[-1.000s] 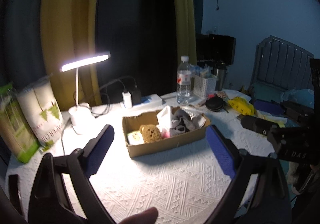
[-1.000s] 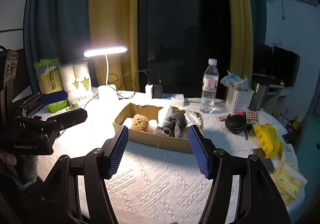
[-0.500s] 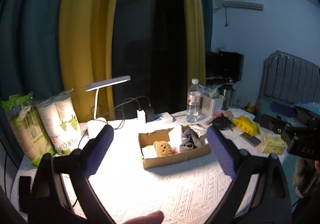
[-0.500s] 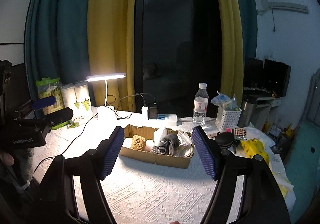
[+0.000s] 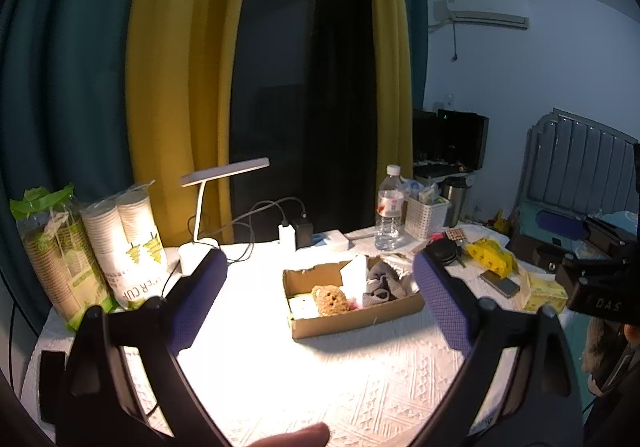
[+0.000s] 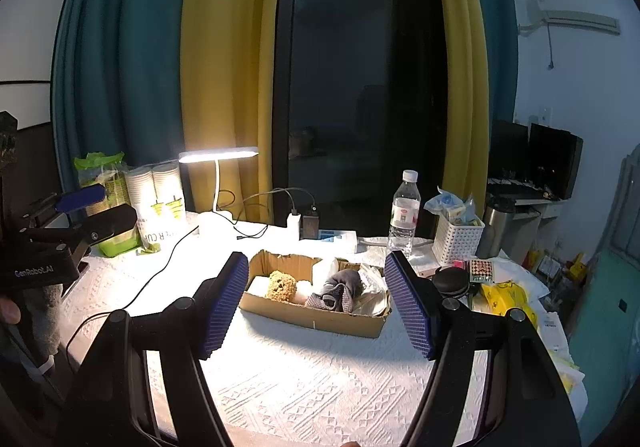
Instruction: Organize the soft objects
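A shallow cardboard box sits mid-table on the white cloth. It holds a brown plush bear, a grey sock or cloth, white soft items and a pale sponge. My left gripper is open and empty, held back from the box. My right gripper is open and empty, also back from the box. Each gripper shows at the edge of the other's view, the right one and the left one.
A lit desk lamp and cables stand behind the box. Paper cup stacks stand at the left. A water bottle, white basket, black round case, yellow bag and phone lie at the right.
Both grippers have pulled back and up from the box, so it looks smaller and farther. Both stay open and empty.
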